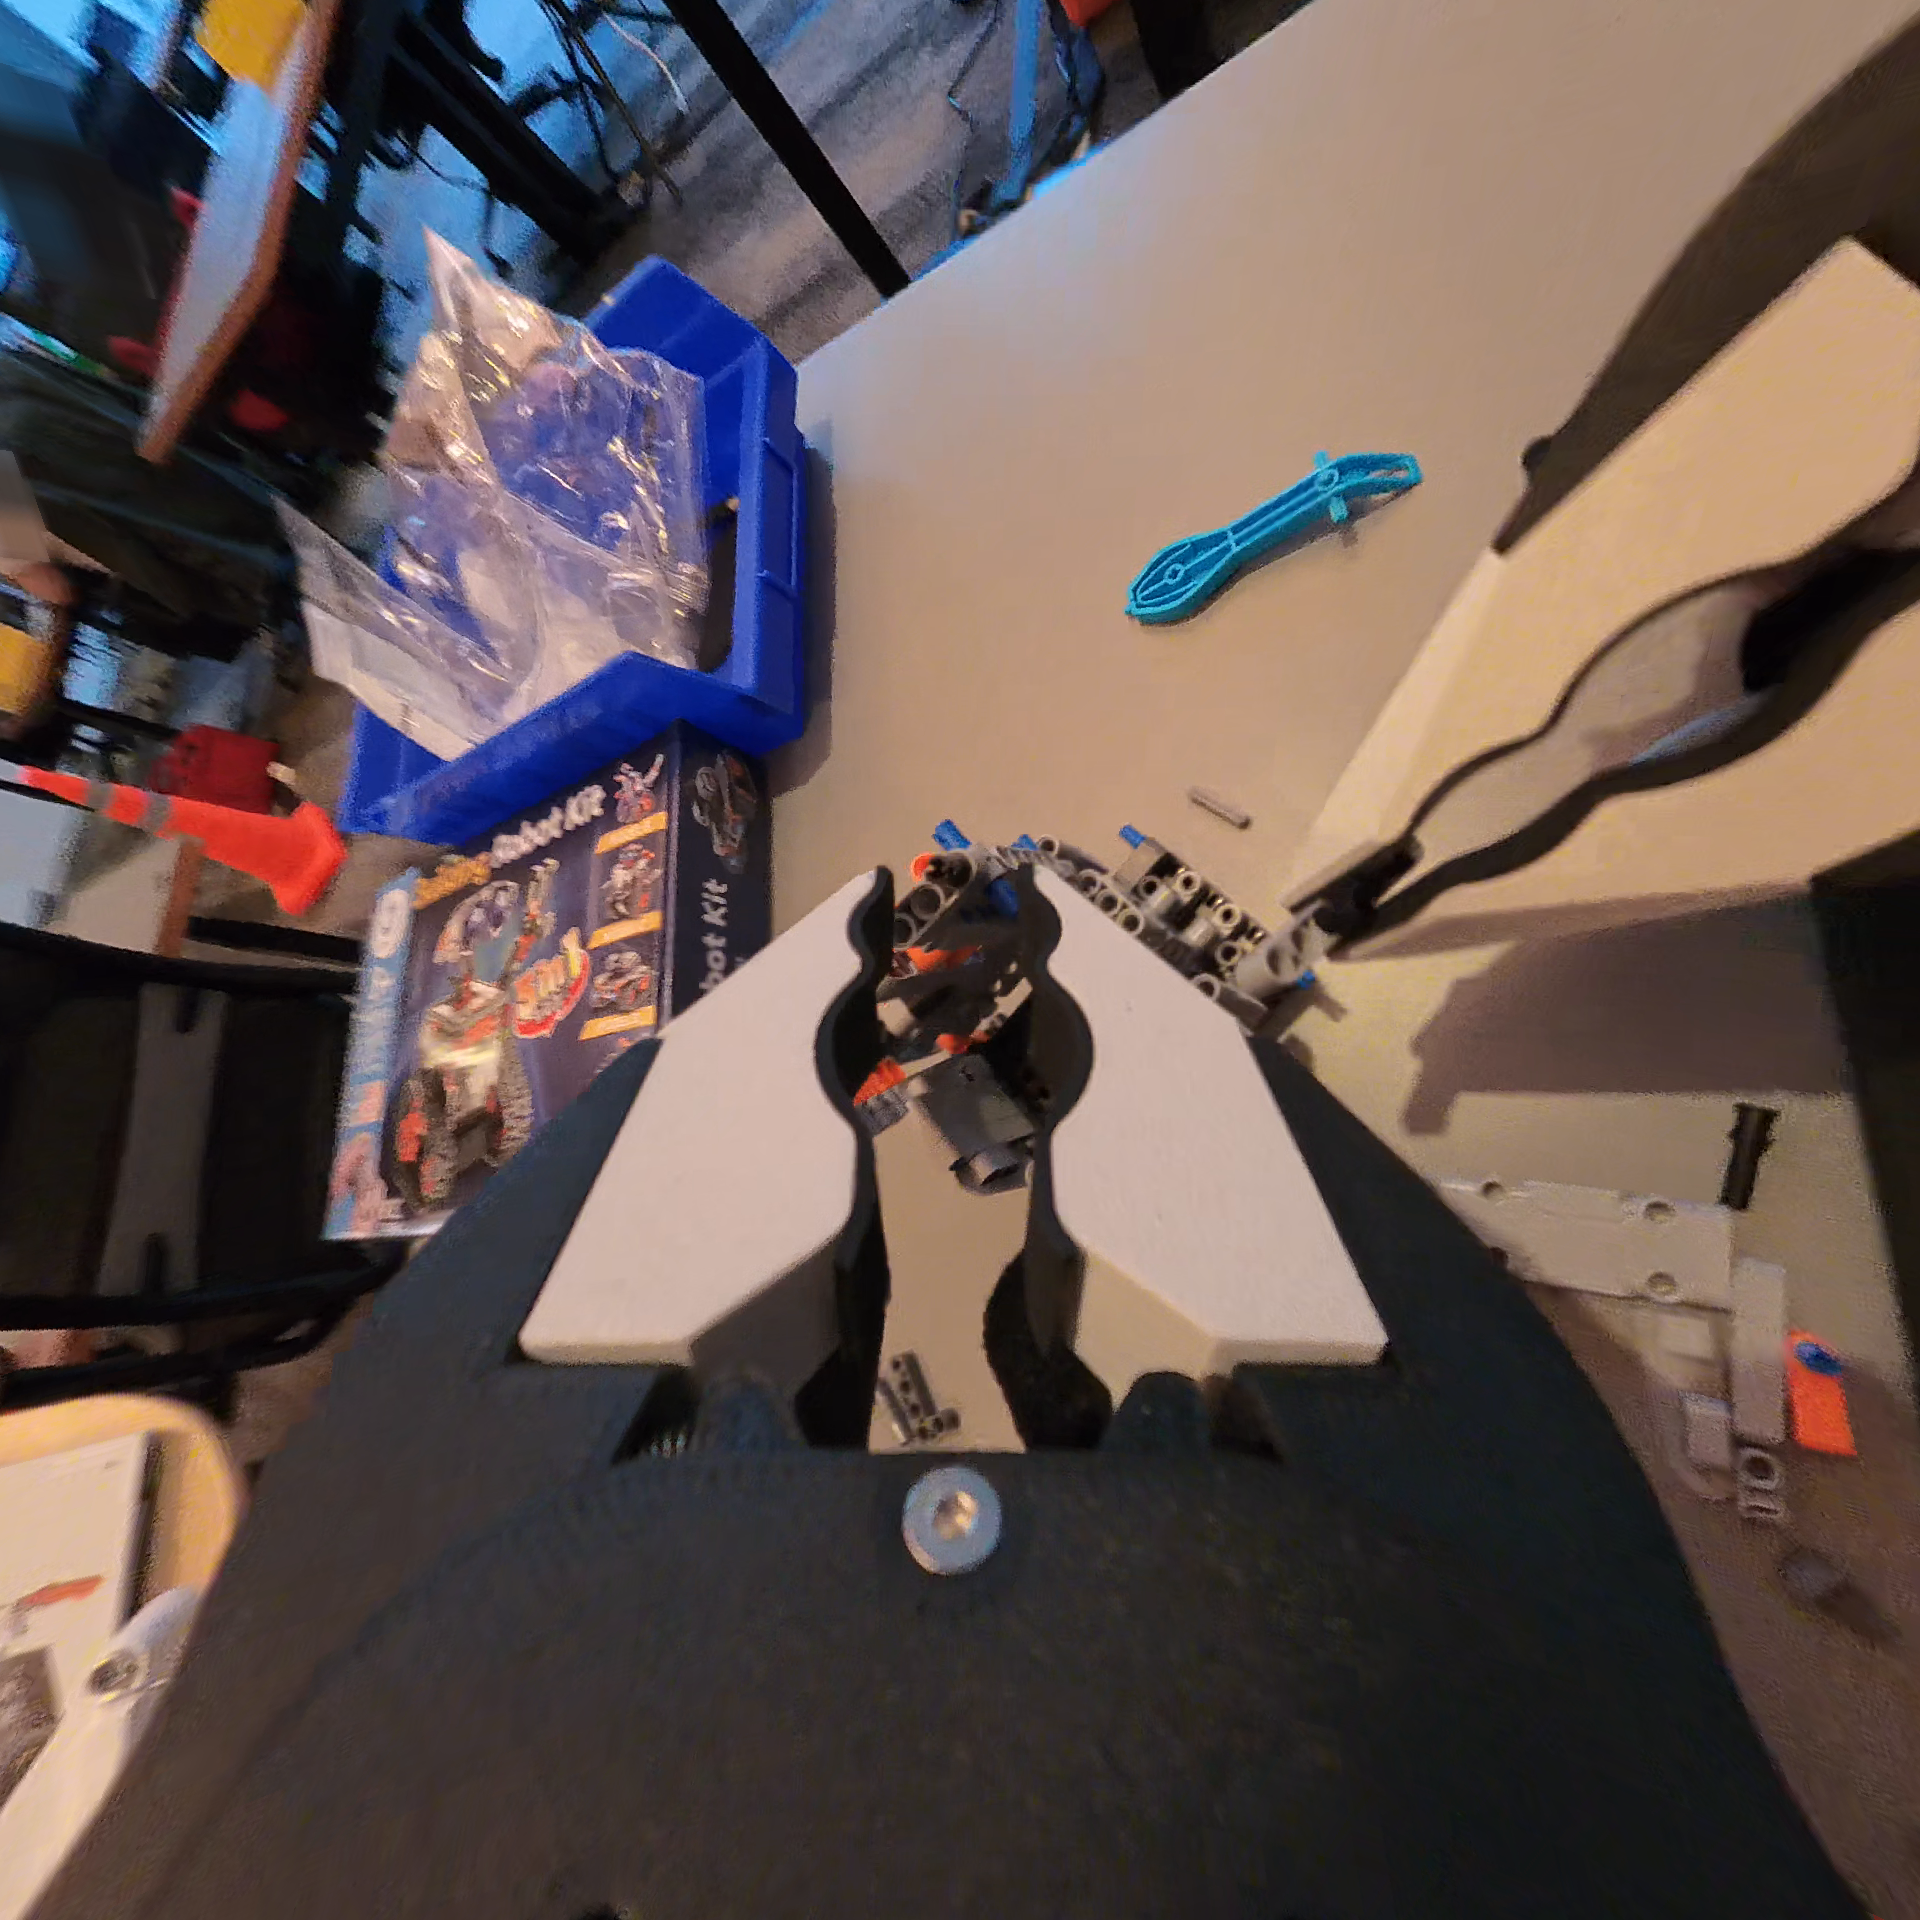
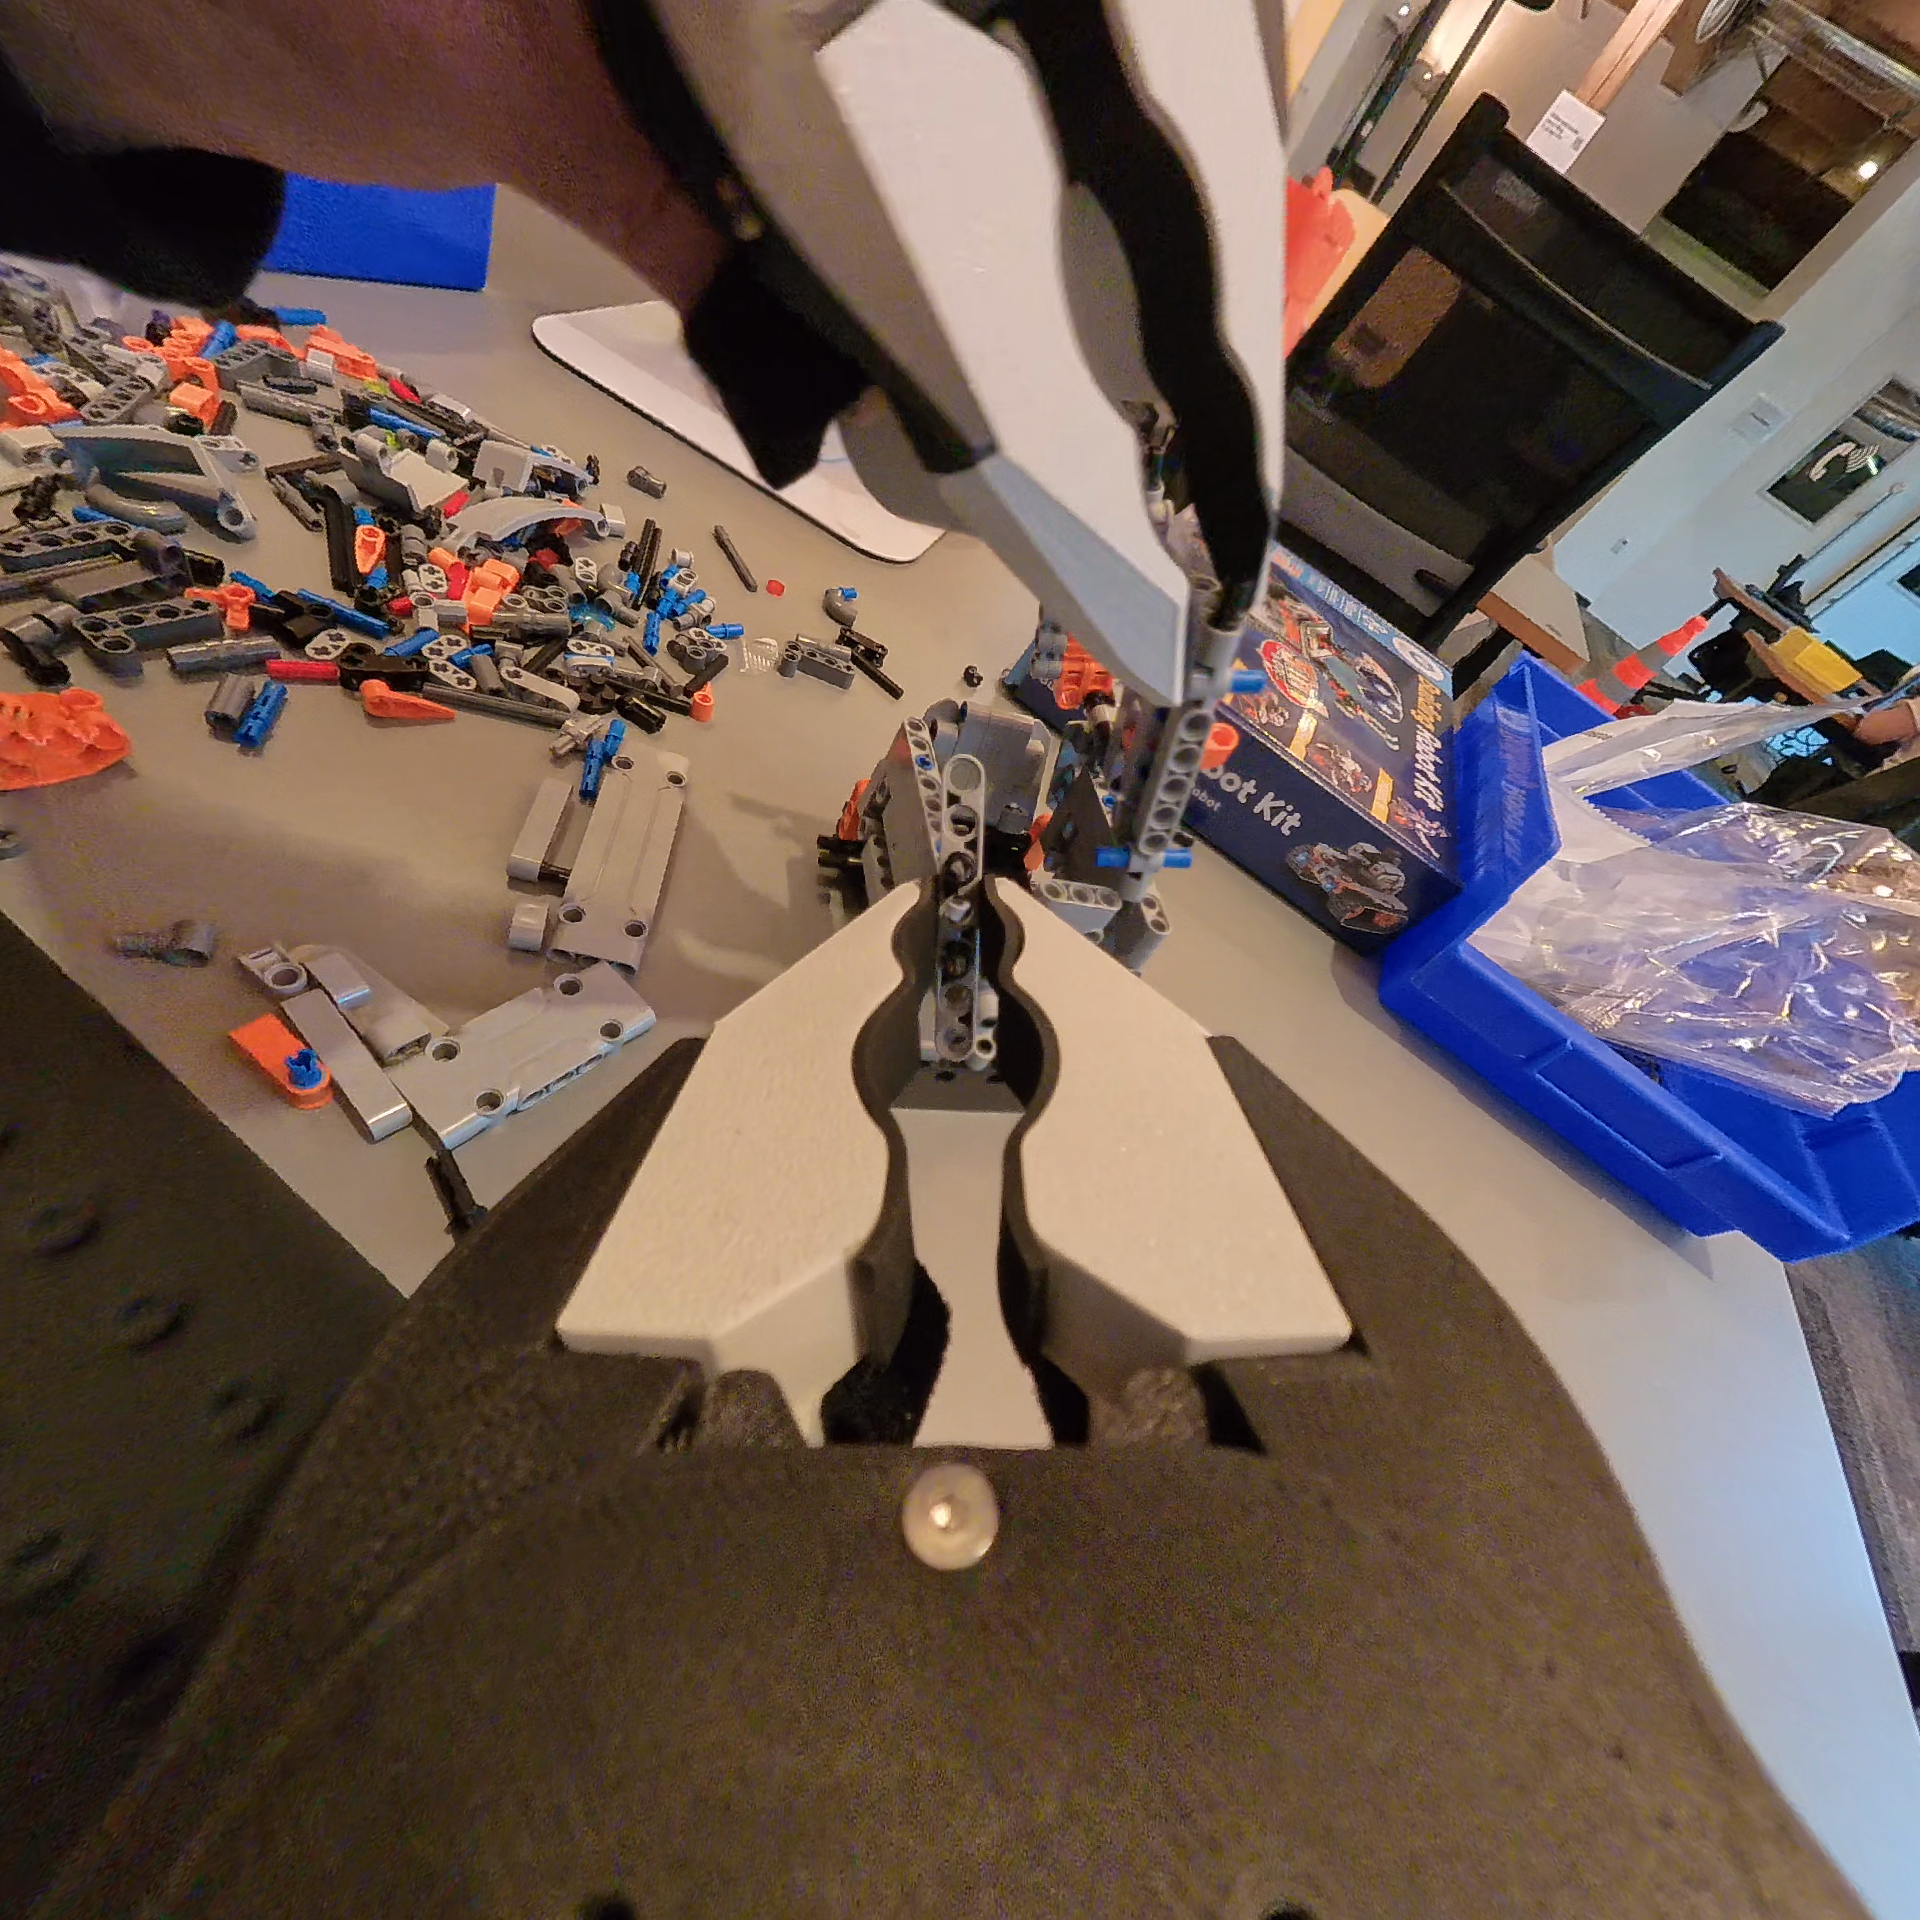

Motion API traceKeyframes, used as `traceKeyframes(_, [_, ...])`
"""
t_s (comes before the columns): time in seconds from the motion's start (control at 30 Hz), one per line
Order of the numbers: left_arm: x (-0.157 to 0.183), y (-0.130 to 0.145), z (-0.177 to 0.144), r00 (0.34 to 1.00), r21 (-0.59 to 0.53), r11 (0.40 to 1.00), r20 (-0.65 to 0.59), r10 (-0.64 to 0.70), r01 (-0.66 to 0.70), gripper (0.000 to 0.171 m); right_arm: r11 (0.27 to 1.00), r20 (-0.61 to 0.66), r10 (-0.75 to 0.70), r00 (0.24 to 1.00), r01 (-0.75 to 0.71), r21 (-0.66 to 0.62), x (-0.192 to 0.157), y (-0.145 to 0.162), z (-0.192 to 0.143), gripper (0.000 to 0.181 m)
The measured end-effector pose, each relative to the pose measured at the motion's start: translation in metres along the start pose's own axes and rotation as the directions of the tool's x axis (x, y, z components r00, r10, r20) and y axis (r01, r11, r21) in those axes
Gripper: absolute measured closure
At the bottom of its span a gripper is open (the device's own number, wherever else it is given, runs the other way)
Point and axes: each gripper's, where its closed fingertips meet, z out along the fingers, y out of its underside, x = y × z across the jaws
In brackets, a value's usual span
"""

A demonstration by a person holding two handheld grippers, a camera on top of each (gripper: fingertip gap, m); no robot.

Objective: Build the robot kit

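Grey table (image 1: 1091,364), both wrist views. In the right wrist view a blue bin (image 2: 1558,1091) of clear plastic bags (image 2: 1714,935) lay at 3 o'clock. A dark kit box (image 2: 1340,790) stood just beside it at 2 o'clock. A heap of loose grey, black, orange and blue parts (image 2: 364,582) spread toward 10 o'clock. The part-built model (image 2: 977,748) stood at centre, near the box.

The left gripper (image 1: 956,894) came down from 12 o'clock in the right wrist view. Its jaws were nearly closed on the top of an upright grey beam (image 2: 1169,769) on the model. The right gripper (image 2: 956,899) was likewise pinched narrow, on a thin perforated beam (image 2: 961,821) at the model's near side.

Both holds sat near a beam's end, so either beam would probably pivot under side load. A steady, square pinch seemed advisable. A teal tool (image 1: 1262,540) lay apart at 1 o'clock in the left wrist view.

The box bore printed lettering and pictures, and the bin bore raised lettering.
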Motion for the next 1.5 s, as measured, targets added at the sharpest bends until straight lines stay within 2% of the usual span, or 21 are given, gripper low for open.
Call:
traceKeyframes(0.27, [0.021,0.014,-0.016,0.959,0.021,0.979,0.204,0.196,-0.204,0.154,1.0,0.0,-0.004,1.0,0.004,-0.008,-0.001,0.001,0.001,0.177])
traceKeyframes(0.47, [0.027,0.025,-0.023,0.951,0.027,0.979,0.246,0.188,-0.201,0.154,1.0,0.005,-0.004,1.0,0.004,-0.025,-0.001,0.005,0.003,0.176])
traceKeyframes(0.83, [0.029,0.035,-0.028,0.959,0.044,0.987,0.247,0.14,-0.155,0.154,0.999,0.011,-0.009,1.0,0.01,-0.045,-0.002,0.008,0.006,0.177])
traceKeyframes(1.03, [0.025,0.037,-0.029,0.964,0.045,0.983,0.205,0.167,-0.18,0.149,0.999,0.011,-0.002,1.0,0.003,-0.047,-0.002,0.009,0.006,0.177])
traceKeyframes(1.3, [0.023,0.03,-0.022,0.95,-0.018,0.952,0.073,0.305,-0.304,0.15,0.999,0.016,0.034,0.999,-0.034,-0.03,0.002,0.008,0.005,0.177])
traceKeyframes(1.5, [0.014,0.014,-0.015,0.973,-0.047,0.973,-0.04,0.226,-0.228,0.151,0.996,0.021,0.09,0.996,-0.09,0.004,0.008,0.006,0.0,0.177])
